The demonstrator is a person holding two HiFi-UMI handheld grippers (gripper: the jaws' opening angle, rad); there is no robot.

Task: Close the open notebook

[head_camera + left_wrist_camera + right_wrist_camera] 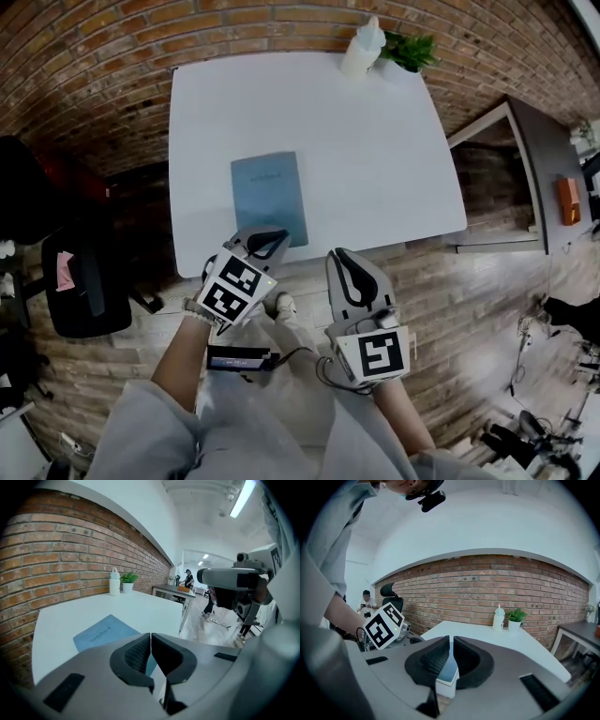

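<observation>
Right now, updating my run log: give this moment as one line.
notebook: closed, flat on table | left gripper: jaws shut, empty | right gripper: jaws shut, empty | task: looks done

You have one blue notebook on one white desk. At the desk's far edge, count one white bottle and one potted plant. You hold two pairs of tongs, the left tongs and the right tongs. Each carries one cube, so there are two marker cubes in all. On your left stands one black office chair. On your right is one second desk, grey, with one orange item on it.
</observation>
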